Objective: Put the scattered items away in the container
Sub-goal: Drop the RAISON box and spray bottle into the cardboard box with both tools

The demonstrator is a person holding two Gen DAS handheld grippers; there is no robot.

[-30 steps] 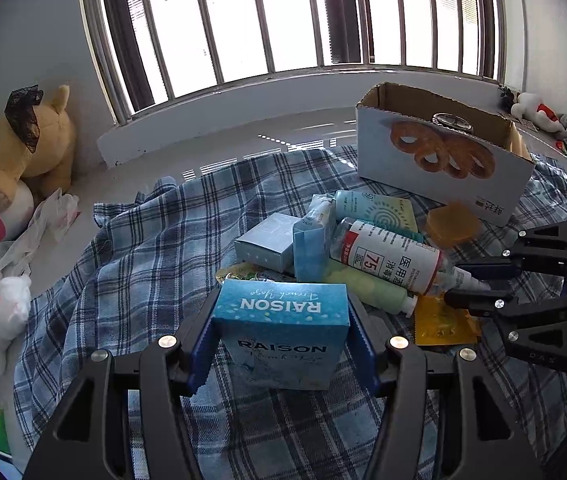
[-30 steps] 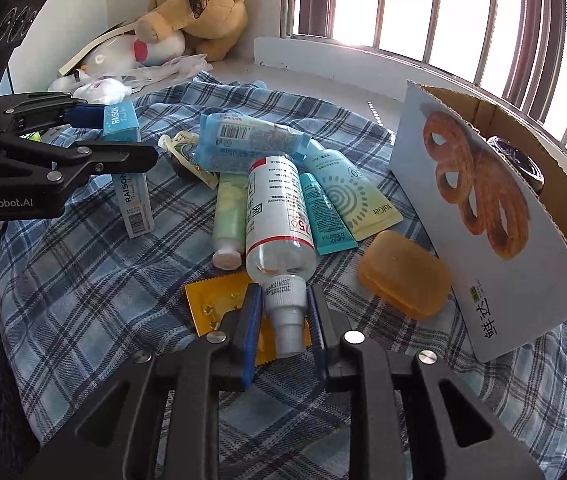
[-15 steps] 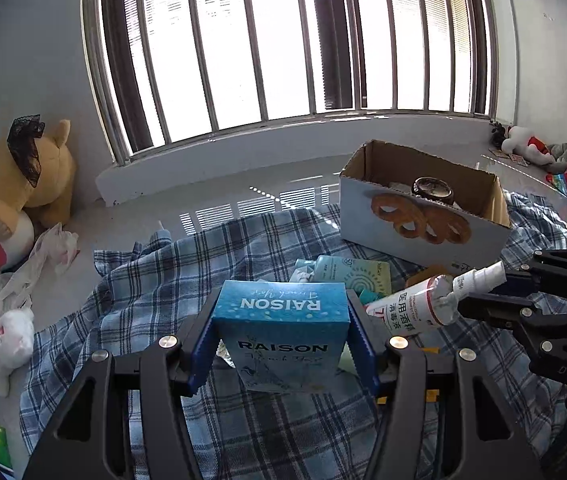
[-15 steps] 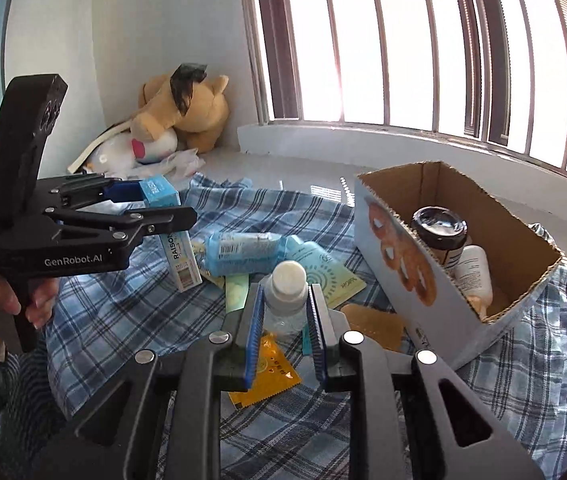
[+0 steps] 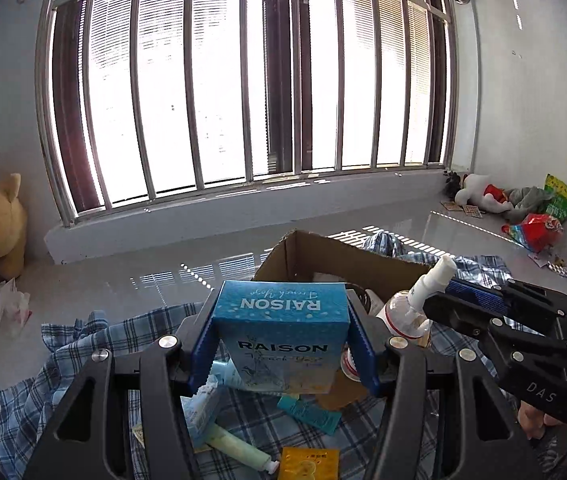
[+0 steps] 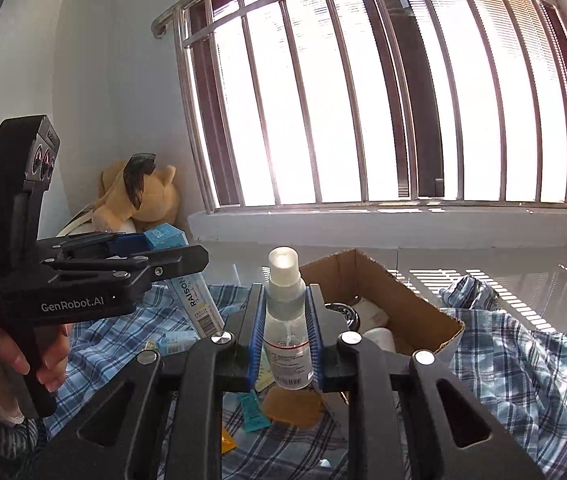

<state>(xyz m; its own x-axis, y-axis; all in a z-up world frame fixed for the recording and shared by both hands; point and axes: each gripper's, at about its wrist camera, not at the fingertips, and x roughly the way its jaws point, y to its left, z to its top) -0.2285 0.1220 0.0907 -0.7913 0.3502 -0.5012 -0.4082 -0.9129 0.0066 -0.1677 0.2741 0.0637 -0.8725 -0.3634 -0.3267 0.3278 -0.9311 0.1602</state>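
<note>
Only the right wrist view shows the person's hand [image 6: 23,356] on the left gripper [image 6: 171,258]; only the left wrist view shows toys in the far corner. Both are aloft: the left gripper [image 5: 283,344] clenches the blue RAISON box [image 5: 283,336], the right gripper [image 6: 285,336] clamps the clear spray bottle [image 6: 286,328] upright. Just beyond, the open cardboard box [image 6: 415,304] holds a round dark-lidded jar [image 6: 343,312] and a white bottle [image 6: 379,338]. Below, tubes and a yellow sachet [image 5: 309,462] lie on the plaid cloth [image 6: 523,360] by the barred window [image 5: 243,80].
</note>
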